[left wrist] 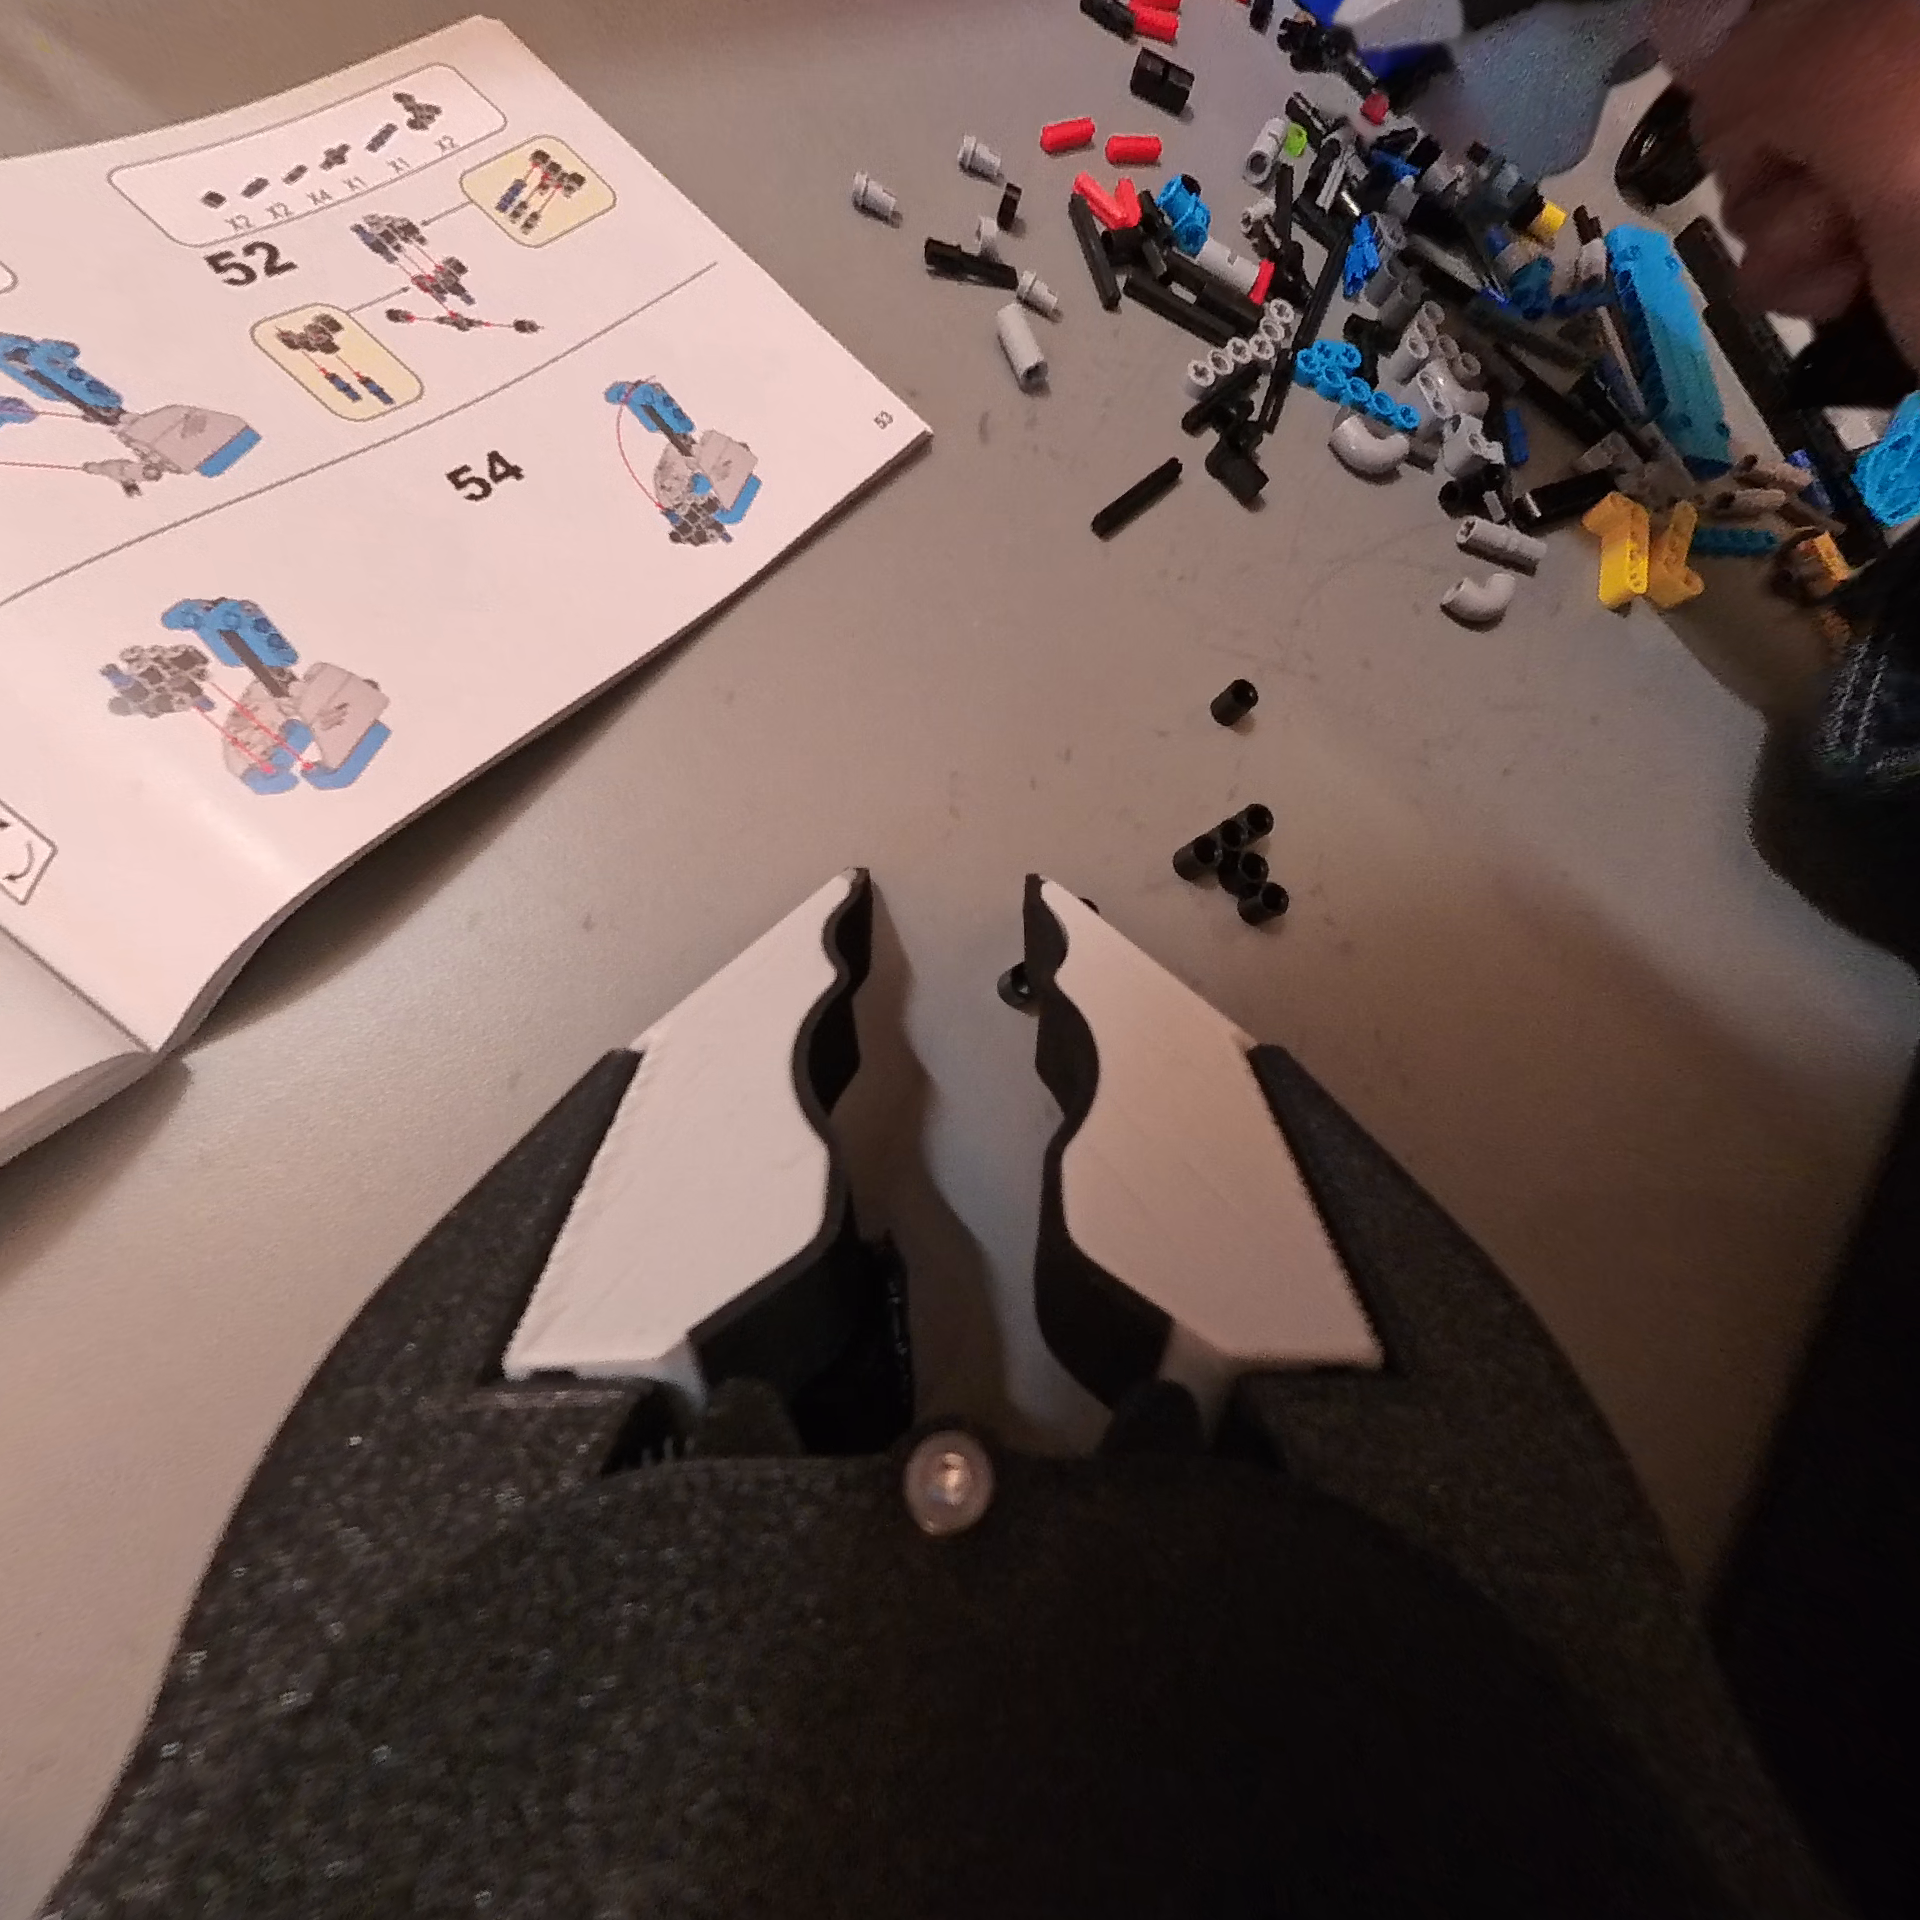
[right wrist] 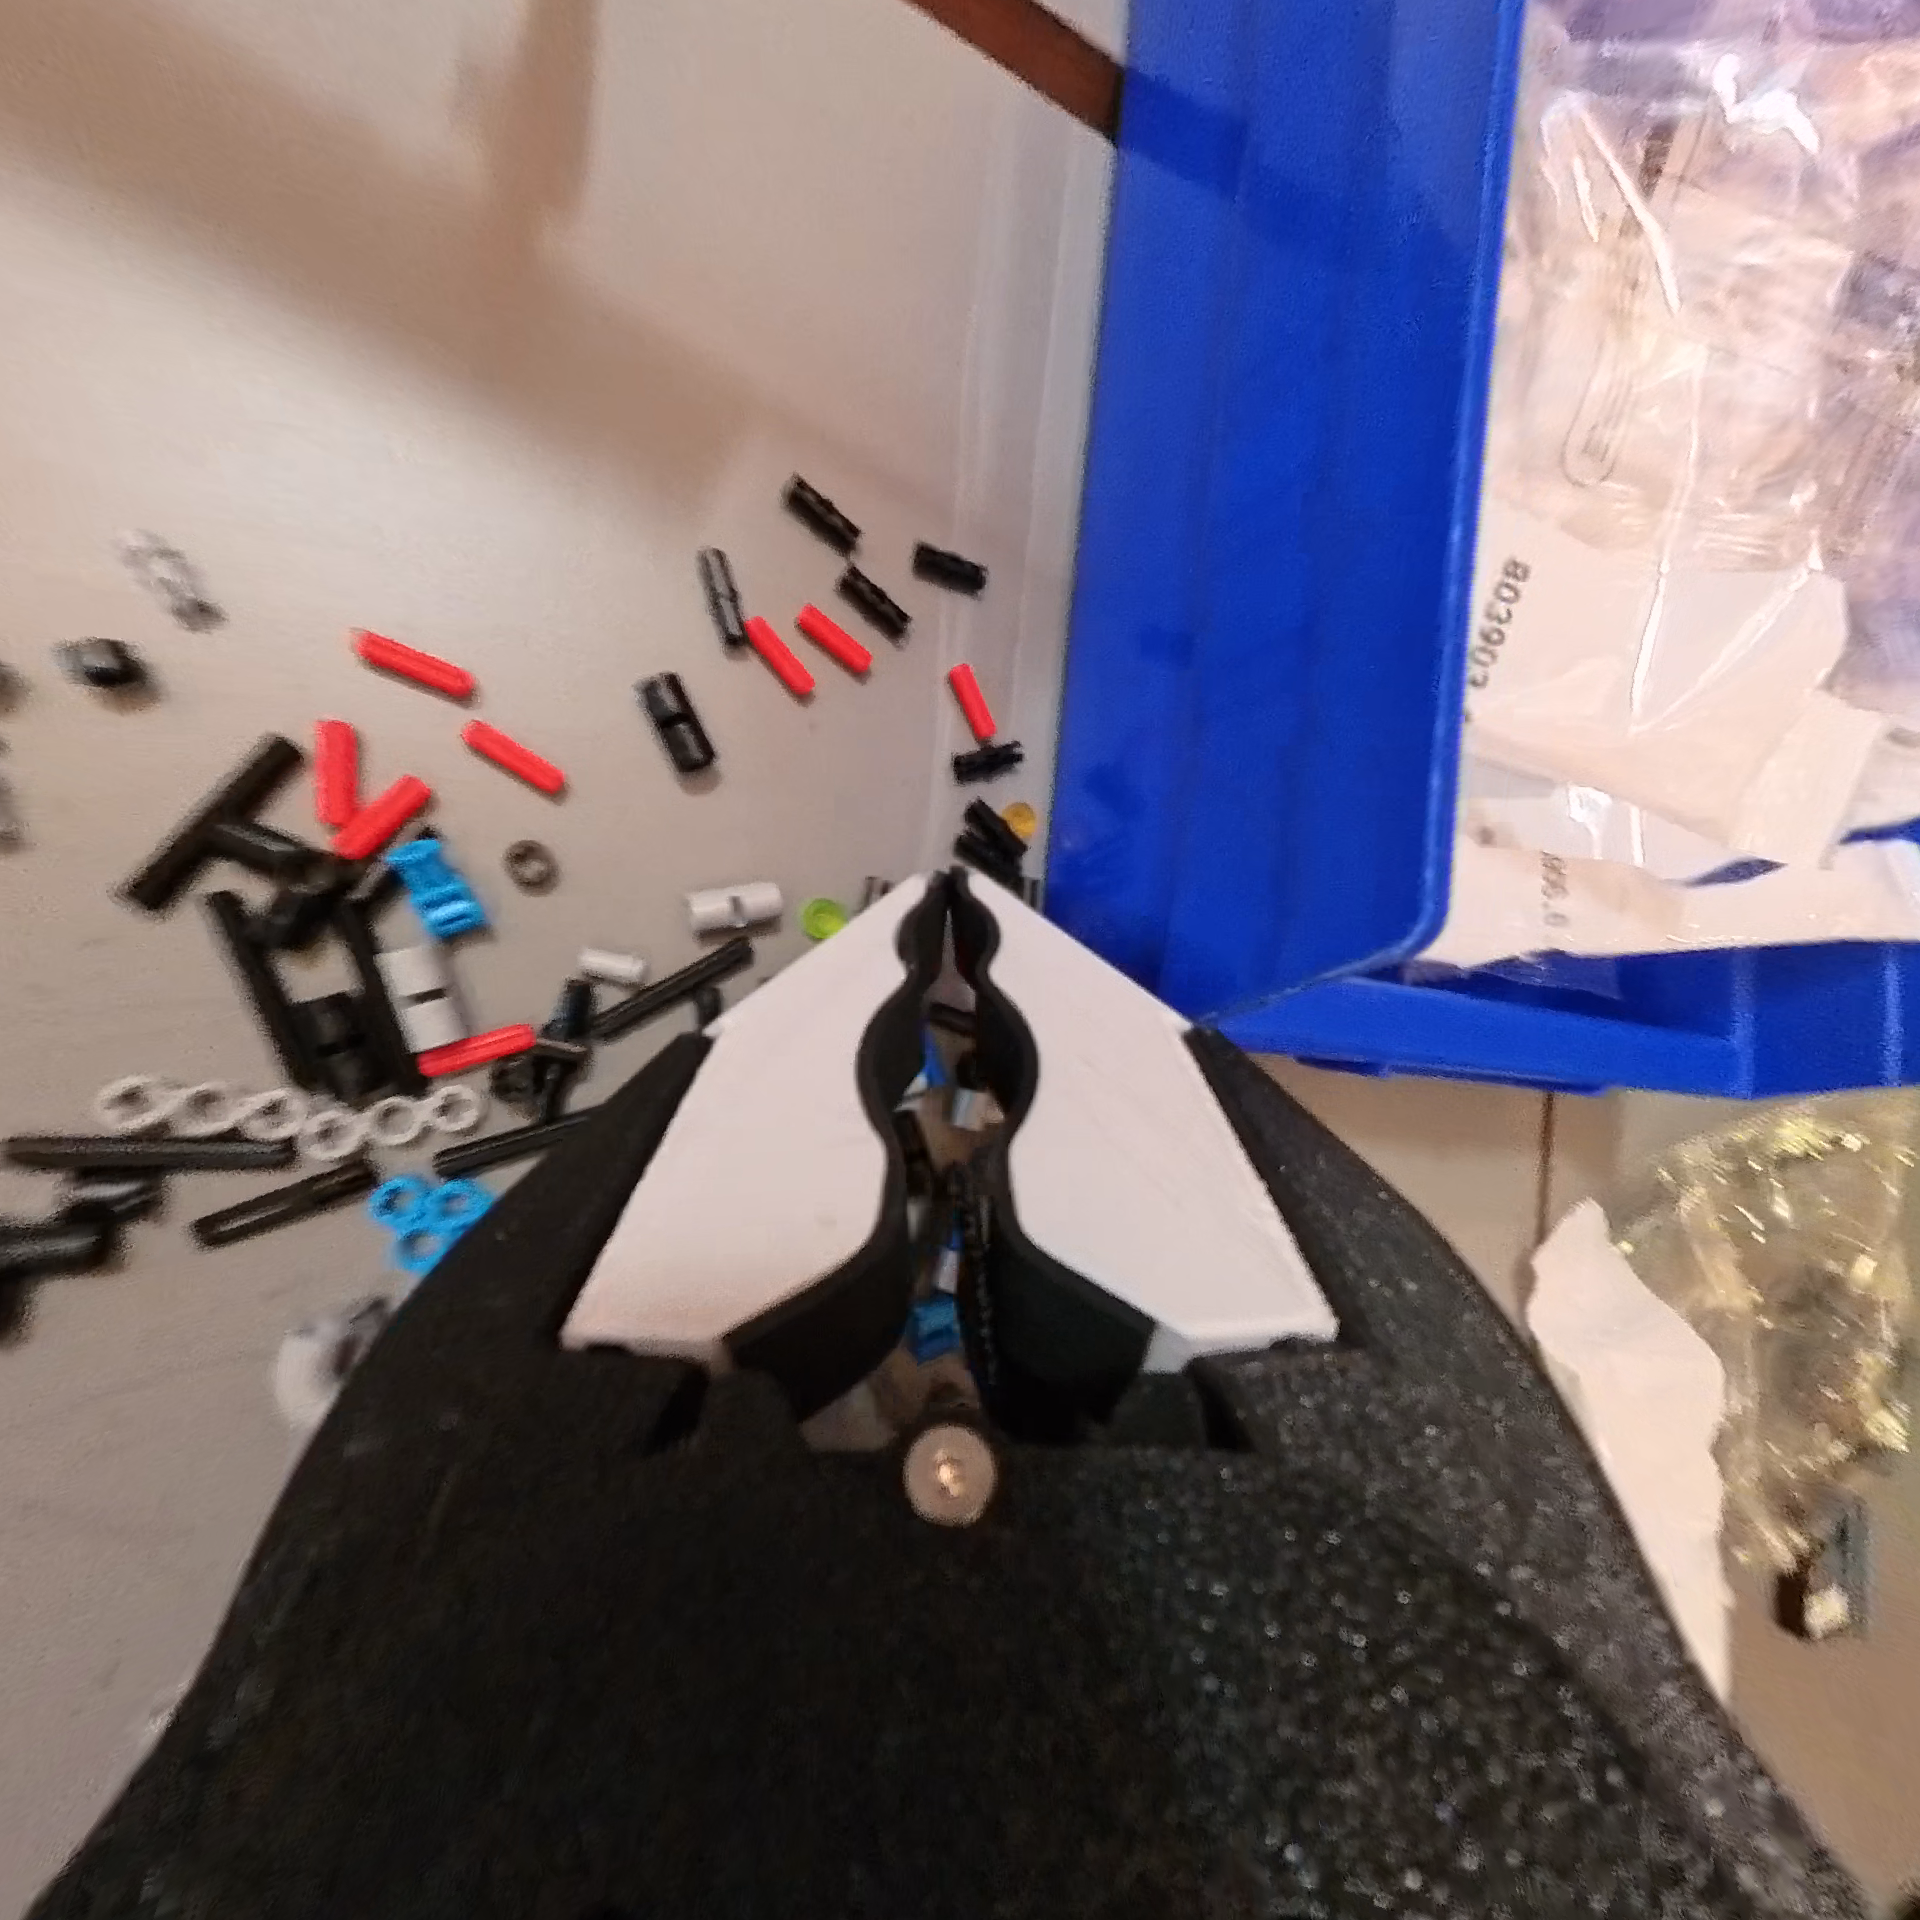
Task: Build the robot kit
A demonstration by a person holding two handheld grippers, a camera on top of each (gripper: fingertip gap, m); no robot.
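Observation:
In the left wrist view my left gripper (left wrist: 945,883) is open and low over the grey table (left wrist: 935,644). A small black piece (left wrist: 1020,982) lies on the table against the inner side of its right finger; the left finger does not touch it. A black cluster of joined tubes (left wrist: 1236,862) and a single black bush (left wrist: 1234,702) lie just ahead to the right. In the right wrist view my right gripper (right wrist: 948,881) is shut, its tips meeting. It hovers over loose parts beside a blue bin (right wrist: 1268,520), with black pins (right wrist: 992,831) just beyond its tips.
An open instruction booklet (left wrist: 416,468) lies at the left. A pile of black, grey, blue, red and yellow parts (left wrist: 1403,312) fills the far right, with a person's hand (left wrist: 1808,156) over it. The bin holds clear plastic bags (right wrist: 1714,416). A crinkled gold bag (right wrist: 1787,1299) lies nearby. Left tips to right tips: about 30 cm. To reach the single black bush (left wrist: 1234,702) in a straight line is about 7 cm for my left fingers, about 20 cm for my right.

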